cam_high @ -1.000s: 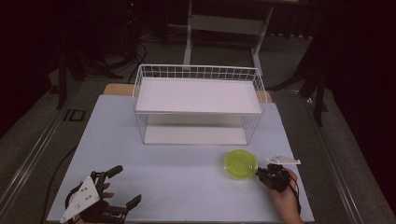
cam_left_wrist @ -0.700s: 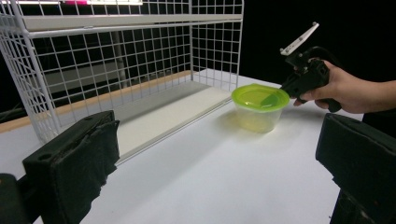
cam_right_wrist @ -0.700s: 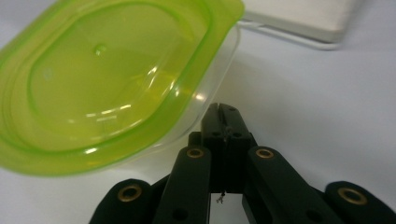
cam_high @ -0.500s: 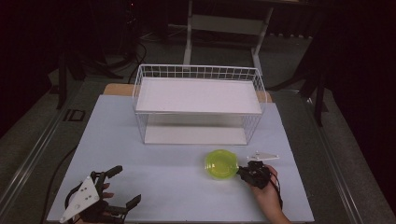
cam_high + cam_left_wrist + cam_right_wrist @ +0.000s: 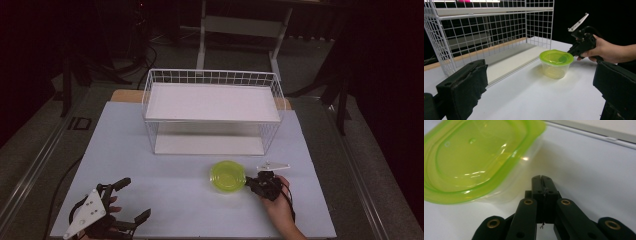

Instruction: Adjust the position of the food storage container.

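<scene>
While the right gripper (image 5: pixel 541 178), jaws pressed together on nothing, is nudging the lidded green container (image 5: pixel 228 176) just ahead, pushing low on its wall should avoid tipping.

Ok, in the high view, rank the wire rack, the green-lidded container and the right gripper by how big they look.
1. Wire rack, by far the largest.
2. Green-lidded container.
3. Right gripper, its black body close to the container in size, so this order is unsure; its jaws are shut on nothing, tips at the container's side.
</scene>
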Demonstrator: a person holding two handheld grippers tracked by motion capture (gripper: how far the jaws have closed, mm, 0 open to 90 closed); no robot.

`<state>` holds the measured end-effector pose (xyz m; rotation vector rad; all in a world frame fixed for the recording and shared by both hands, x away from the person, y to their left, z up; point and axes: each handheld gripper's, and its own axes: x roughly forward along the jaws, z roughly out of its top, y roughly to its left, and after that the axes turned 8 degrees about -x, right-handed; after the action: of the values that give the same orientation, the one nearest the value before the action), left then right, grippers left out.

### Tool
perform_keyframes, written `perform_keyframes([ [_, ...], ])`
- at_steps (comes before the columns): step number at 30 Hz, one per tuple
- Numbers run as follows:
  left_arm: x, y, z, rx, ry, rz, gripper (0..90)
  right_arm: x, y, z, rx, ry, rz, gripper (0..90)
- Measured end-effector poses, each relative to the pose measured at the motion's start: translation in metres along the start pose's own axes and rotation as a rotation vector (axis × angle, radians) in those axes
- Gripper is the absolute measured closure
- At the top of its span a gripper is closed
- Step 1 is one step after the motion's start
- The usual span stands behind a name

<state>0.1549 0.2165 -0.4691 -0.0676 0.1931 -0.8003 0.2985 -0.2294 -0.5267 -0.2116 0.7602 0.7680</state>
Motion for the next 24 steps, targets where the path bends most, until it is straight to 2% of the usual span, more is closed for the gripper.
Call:
perform_keyframes([
  [5,0.001,0.0,0.0,0.0,0.003,-0.001,0.2,-0.002,0.001,0.002,-0.023,0.003,0.01,90.0],
  [16,0.001,0.0,0.0,-0.004,0.004,-0.003,0.2,0.014,0.021,0.011,-0.042,0.025,0.077,90.0],
  [24,0.0,0.0,0.0,-0.004,0.004,-0.003,0.2,0.026,0.034,0.017,-0.059,0.035,0.103,90.0],
])
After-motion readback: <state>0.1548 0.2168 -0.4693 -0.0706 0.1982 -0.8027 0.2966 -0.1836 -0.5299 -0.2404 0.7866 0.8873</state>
